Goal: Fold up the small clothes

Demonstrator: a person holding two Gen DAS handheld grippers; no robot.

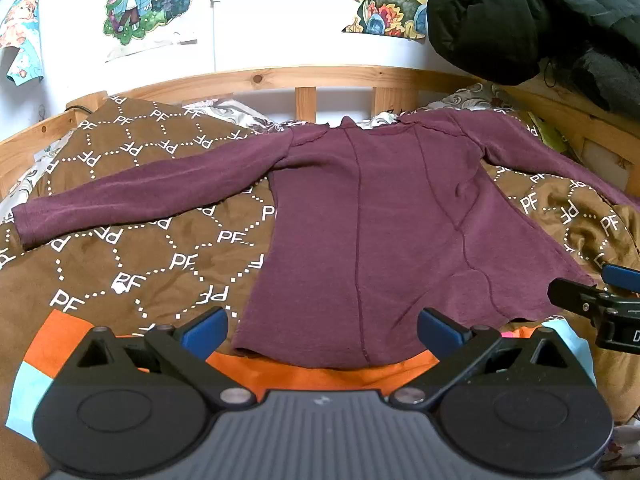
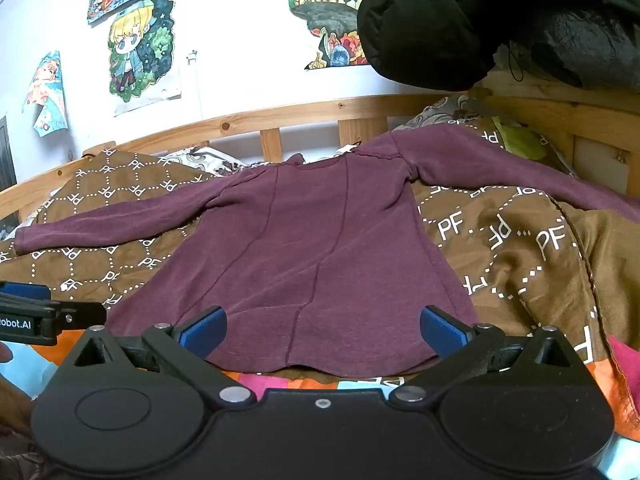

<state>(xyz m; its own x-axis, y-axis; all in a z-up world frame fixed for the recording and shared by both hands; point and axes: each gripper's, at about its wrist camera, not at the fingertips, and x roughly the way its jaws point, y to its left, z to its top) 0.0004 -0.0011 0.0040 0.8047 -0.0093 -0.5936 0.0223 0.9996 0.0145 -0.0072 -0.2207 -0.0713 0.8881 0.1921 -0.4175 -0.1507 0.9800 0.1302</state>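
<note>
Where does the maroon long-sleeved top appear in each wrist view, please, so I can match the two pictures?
Left wrist view: the maroon long-sleeved top lies spread flat at centre, slightly right.
Right wrist view: the same top fills the centre, hem nearest the camera.
Shared landmark: the wooden bed rail behind the collar.

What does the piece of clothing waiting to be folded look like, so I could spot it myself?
Find the wooden bed rail under the cartoon posters. On the brown PF-lettered blanket before it lies the maroon long-sleeved top, flat, sleeves spread wide. It is the only plain, dark-red item there.
</note>
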